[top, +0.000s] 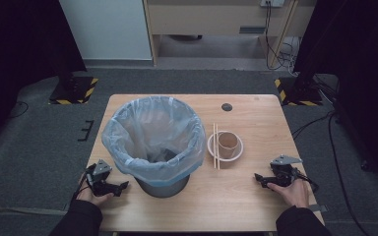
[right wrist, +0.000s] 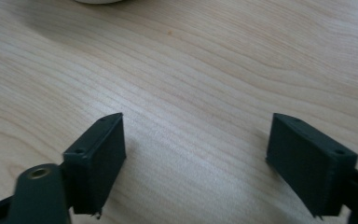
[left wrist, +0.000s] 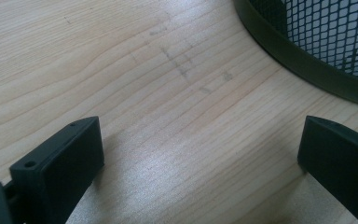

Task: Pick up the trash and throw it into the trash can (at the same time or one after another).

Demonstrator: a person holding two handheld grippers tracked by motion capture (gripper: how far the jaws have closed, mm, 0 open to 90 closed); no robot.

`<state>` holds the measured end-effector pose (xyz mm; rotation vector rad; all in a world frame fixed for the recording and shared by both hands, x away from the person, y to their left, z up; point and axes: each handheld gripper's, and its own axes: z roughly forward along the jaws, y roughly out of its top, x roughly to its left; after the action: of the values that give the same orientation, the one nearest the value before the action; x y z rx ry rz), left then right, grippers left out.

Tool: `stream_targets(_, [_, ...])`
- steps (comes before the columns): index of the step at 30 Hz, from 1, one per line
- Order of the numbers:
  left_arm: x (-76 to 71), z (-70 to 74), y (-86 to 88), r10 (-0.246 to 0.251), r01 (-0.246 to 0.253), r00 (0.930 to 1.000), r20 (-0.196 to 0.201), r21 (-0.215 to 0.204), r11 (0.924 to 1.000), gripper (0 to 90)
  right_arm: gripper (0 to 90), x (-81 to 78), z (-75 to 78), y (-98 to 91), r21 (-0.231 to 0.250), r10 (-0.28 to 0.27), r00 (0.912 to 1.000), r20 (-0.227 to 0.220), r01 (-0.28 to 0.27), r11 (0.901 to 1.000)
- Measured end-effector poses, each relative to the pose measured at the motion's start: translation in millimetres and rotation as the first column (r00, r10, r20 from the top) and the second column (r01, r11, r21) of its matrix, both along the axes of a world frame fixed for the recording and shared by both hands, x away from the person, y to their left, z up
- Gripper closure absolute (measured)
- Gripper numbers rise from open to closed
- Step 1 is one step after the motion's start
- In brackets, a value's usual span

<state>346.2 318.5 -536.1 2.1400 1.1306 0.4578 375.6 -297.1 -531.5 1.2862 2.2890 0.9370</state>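
Note:
A mesh waste bin [top: 161, 184] lined with a pale blue plastic bag [top: 152, 132] stands on the wooden table [top: 256, 113], left of centre. Right of it sits a white bowl [top: 211, 150] holding a brown paper cup [top: 228, 141], with a pair of chopsticks [top: 215, 146] laid across the bowl's left rim. My left gripper [top: 124, 185] rests on the table at the bin's left, open, nothing between its jaws; the bin's base [left wrist: 303, 60] shows in the left gripper view. My right gripper [top: 257, 178] lies open on the table near the front right, empty.
A dark round cap [top: 227, 106] sits in the table's far edge. Carpeted floor surrounds the table, with black stands on yellow-striped bases [top: 74, 91] at both far corners and cables [top: 320, 123] on the right.

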Motion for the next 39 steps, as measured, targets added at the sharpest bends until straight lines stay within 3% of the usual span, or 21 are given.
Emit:
stream_targets(4, [-0.1,0.0,-0.3,0.002,-0.002,1.0,0.0,0.002,1.0,0.0,24.3,-4.1,4.1,-3.7,0.018,-0.031,0.9995,-0.012,0.031,0.9994])
stream_targets(11, [-0.3,0.0,-0.6,0.004,-0.004,1.0,0.0,0.002,1.0,0.0,28.0,-10.4,17.6,-11.3,0.073,-0.09,0.9954,0.034,0.087,0.9935])
stream_targets(23, [-3.0,0.0,-2.8,0.006,-0.006,1.0,0.0,0.0,1.0,0.0,29.7,-18.4,39.9,-17.4,0.171,-0.189,0.9759,0.11,0.169,0.9708])
stream_targets(30, [-3.5,-0.1,-3.4,0.006,-0.006,1.0,0.001,0.001,1.0,0.0,32.0,-20.7,56.3,-12.7,0.203,-0.202,0.9674,0.153,0.169,0.9645])
stream_targets(39, [-3.8,0.0,-4.8,0.01,-0.01,1.0,0.001,0.002,0.9999,0.0,31.6,-17.6,79.4,-4.3,0.269,-0.227,0.9507,0.212,0.166,0.9487])
